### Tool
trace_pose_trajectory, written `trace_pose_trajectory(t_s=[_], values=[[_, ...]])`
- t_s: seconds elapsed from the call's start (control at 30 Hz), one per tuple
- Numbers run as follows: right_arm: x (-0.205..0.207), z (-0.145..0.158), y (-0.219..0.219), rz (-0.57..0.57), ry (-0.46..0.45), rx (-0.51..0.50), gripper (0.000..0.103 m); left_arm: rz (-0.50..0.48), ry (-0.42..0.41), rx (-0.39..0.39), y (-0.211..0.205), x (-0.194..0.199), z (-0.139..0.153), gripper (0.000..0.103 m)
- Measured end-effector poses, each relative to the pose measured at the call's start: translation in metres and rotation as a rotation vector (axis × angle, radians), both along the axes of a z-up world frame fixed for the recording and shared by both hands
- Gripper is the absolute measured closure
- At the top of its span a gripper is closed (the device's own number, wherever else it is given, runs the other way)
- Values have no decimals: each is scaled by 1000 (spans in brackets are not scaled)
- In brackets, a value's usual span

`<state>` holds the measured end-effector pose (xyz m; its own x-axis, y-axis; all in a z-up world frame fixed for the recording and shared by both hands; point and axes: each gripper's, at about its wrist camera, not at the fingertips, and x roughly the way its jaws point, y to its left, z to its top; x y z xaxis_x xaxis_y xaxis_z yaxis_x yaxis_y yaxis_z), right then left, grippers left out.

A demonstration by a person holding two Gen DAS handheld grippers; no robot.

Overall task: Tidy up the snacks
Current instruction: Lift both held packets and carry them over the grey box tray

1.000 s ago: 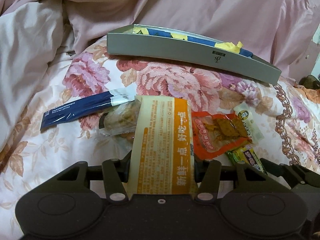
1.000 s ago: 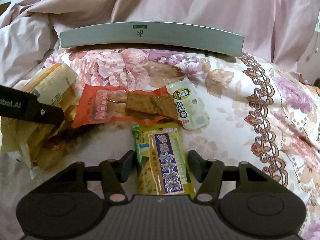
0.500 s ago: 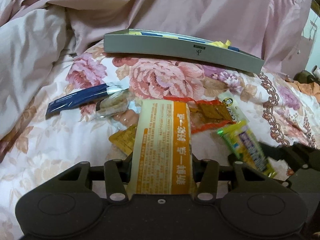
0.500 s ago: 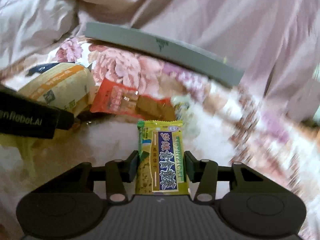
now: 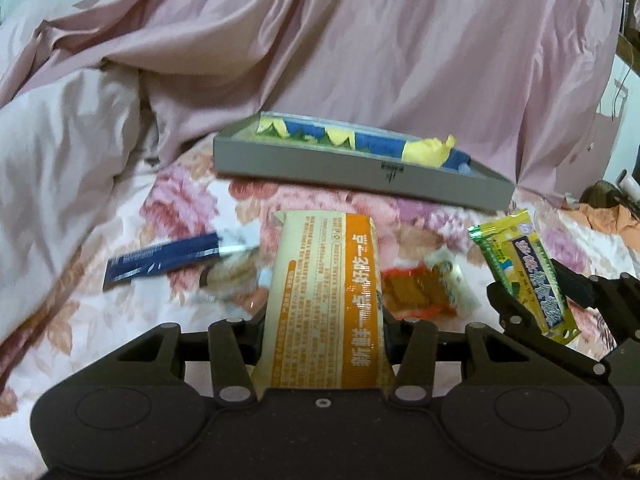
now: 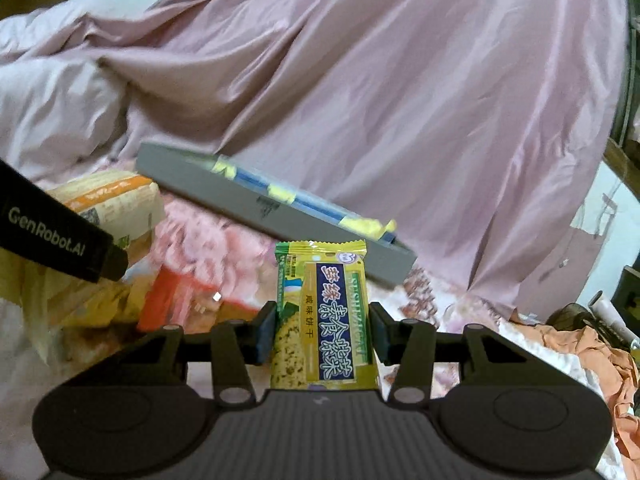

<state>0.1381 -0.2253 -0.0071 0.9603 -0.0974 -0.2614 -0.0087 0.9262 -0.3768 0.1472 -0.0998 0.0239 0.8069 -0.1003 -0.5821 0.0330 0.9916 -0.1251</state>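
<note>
The grey box (image 5: 360, 168) sits at centre frame on the flowered bedspread (image 5: 80, 320), already holding blue and yellow packets. The left gripper (image 5: 324, 320) is clamped on a tall orange bag (image 5: 324, 300) at lower centre; the right gripper (image 6: 322, 330) pinches a green biscuit packet (image 6: 322, 320). Carry each over the near wall, well clear of it, and release flat inside, one after the other, so the two do not collide.

Two gripped packets (image 5: 324, 304) (image 6: 324, 320), apparently lifted

Floral bed (image 5: 100, 320), grey box (image 5: 360, 172), loose snack packets (image 5: 416, 292)
</note>
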Motion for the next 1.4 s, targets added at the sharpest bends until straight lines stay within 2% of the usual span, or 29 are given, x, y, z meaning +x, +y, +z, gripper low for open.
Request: trace_pose_trajectory(t_s=[0.23,0.37,0.5,0.67,0.8,0.93,1.1,1.27,1.4], values=[[19,16,-15,-13,-164,32,51,23,-93,-15,-5,32,29,52],[38,18,-25,-6,-265,24,51,55,-138,-31,-11,62,49,52],[63,21,-37,-28,-344,63,51,82,-184,-51,-20,99,66,52],[93,32,-50,-53,-440,136,51,86,-236,-64,-35,147,74,52],[119,29,-60,-43,-486,211,51,83,-262,-73,-44,183,70,52],[144,16,-70,-43,-472,266,51,85,-232,-75,-52,217,58,52],[169,0,-76,-15,-376,308,50,76,-176,-34,-60,242,31,52],[185,-5,-79,-6,-290,323,50,99,-122,-38,-61,250,3,52],[193,-11,-84,-12,-231,355,50,112,-130,-62,-61,250,-5,52]])
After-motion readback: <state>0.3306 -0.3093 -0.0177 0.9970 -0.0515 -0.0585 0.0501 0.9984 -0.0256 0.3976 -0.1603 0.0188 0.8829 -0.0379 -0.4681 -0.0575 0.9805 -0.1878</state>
